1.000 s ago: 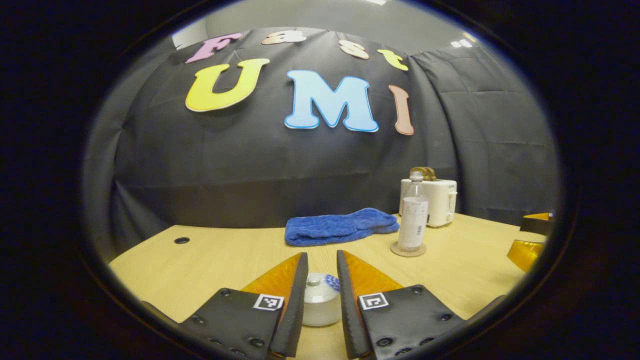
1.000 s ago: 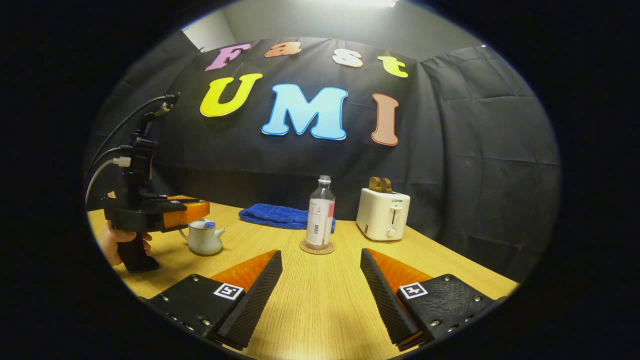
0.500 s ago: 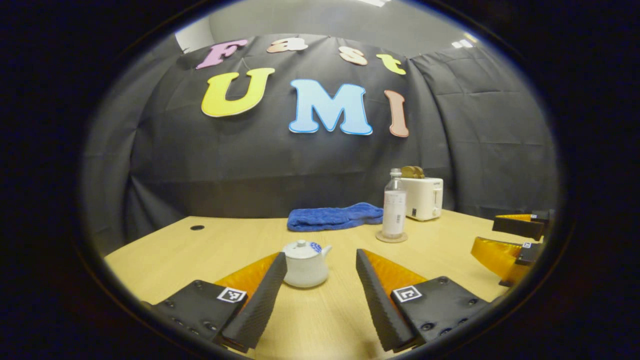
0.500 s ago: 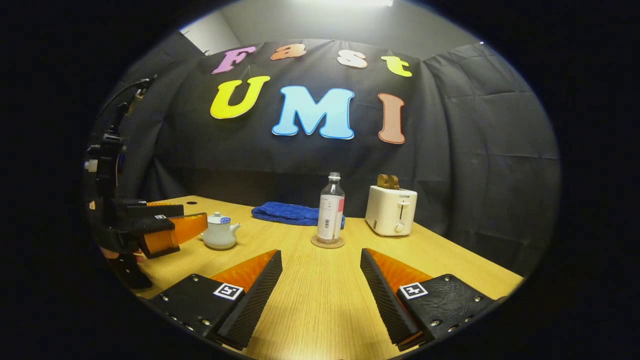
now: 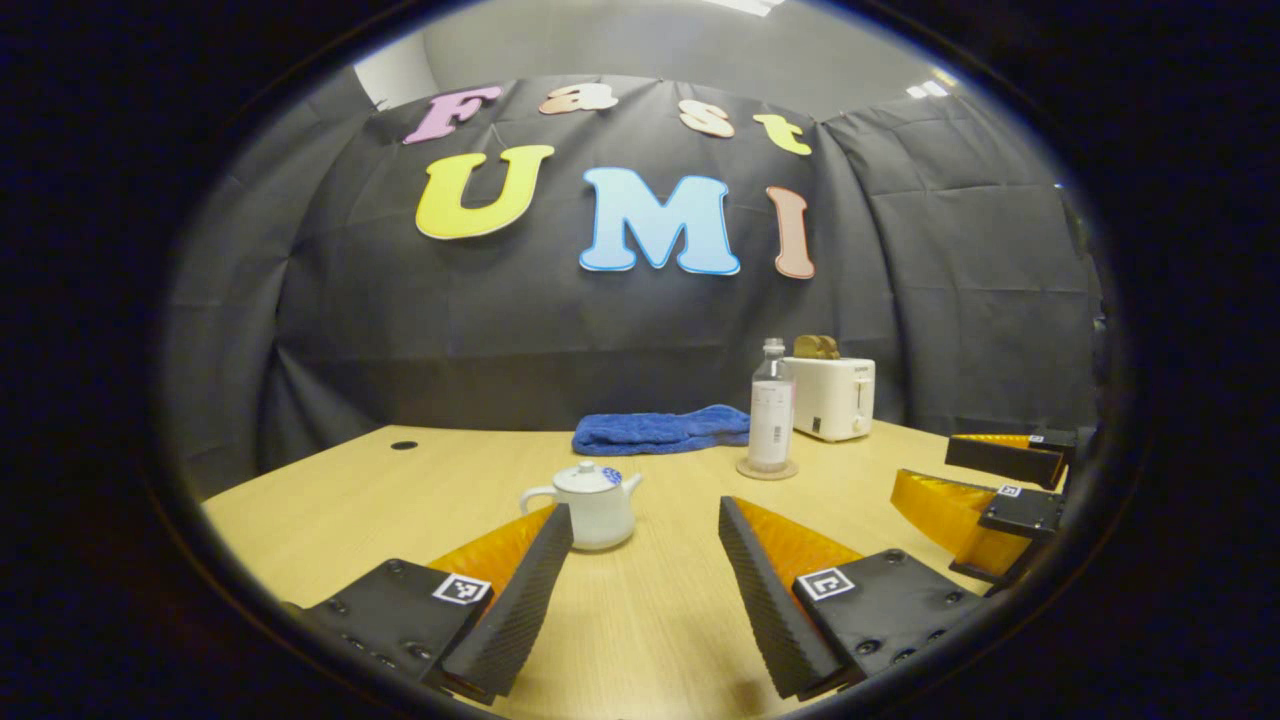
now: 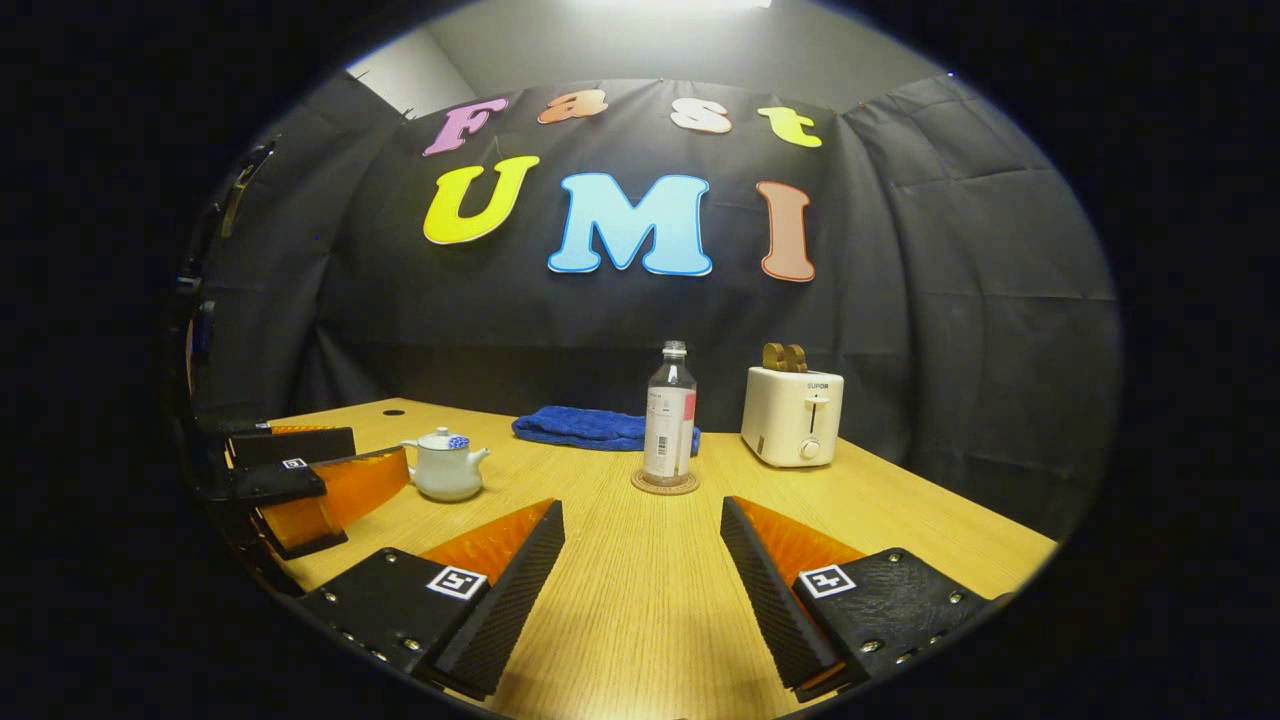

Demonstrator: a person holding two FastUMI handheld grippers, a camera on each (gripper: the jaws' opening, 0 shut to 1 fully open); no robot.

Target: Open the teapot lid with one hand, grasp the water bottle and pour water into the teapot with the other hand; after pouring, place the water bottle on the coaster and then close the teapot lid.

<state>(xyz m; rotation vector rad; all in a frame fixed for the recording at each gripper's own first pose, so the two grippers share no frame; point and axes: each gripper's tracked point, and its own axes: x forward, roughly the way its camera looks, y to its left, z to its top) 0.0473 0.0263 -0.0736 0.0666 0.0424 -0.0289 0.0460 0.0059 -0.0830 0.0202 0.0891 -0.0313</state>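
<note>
Wooden table (image 6: 620, 600): it carries everything in front of you.
Teapot (image 5: 592, 507): white, lid (image 5: 589, 478) on, just ahead of your left gripper (image 5: 645, 525) and slightly to its left finger's side, touching neither finger.
Water bottle (image 6: 669, 415): upright on the round coaster (image 6: 664, 483), ahead of your right gripper (image 6: 642, 525).
Left gripper: your fingers are spread apart, gripping nothing.
Right gripper: your fingers are spread wide, gripping nothing.
Blue cloth (image 6: 585, 427): lies behind the bottle.
Toaster (image 6: 795, 414): white, right of the bottle.
</note>
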